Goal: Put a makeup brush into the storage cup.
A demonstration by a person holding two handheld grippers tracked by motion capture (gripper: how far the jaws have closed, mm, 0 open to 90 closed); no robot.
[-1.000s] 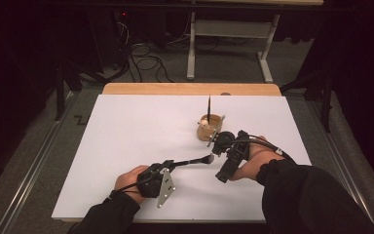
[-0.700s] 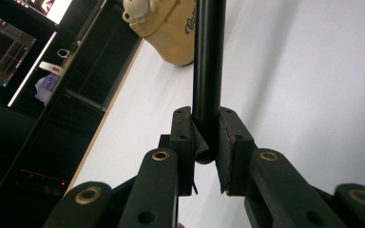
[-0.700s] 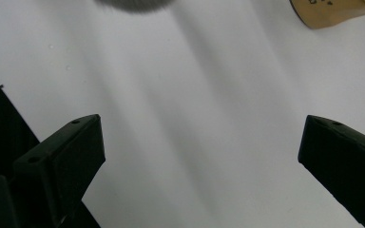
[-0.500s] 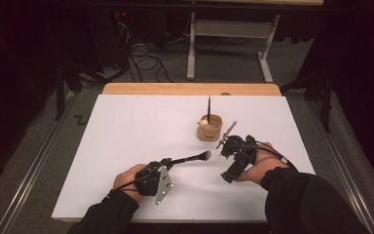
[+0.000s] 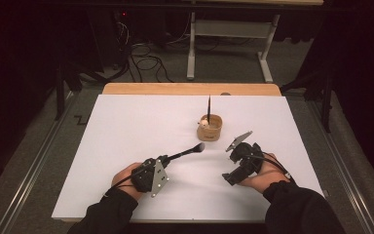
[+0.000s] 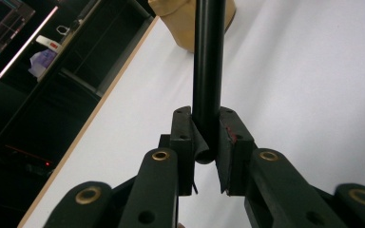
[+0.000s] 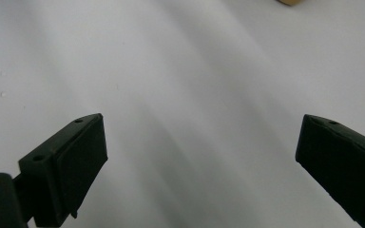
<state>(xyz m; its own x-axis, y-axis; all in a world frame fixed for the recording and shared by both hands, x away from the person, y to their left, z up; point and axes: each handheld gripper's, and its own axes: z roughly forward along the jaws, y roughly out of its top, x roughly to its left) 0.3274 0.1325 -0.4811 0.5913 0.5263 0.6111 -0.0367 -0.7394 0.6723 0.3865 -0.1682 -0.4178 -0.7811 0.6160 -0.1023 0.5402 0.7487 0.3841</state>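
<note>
- High view: left gripper near the front edge of the white board, left of centre, clamped on the handle of a black brush. Long axis of brush running up and to the right, bristle tip aimed at the tan holder past mid-board, toward the far edge. Gap between tip and holder; second dark brush upright inside. Right gripper near the front edge, right of centre, holding nothing. Left hand judged the one to carry the brush in.
- Left gripper view: jaws narrow, pads pinching black handle at its end; handle pointing straight ahead to holder. No legible writing.
- Right gripper view: jaws spread wide over bare board, nothing between. No labels readable.
</note>
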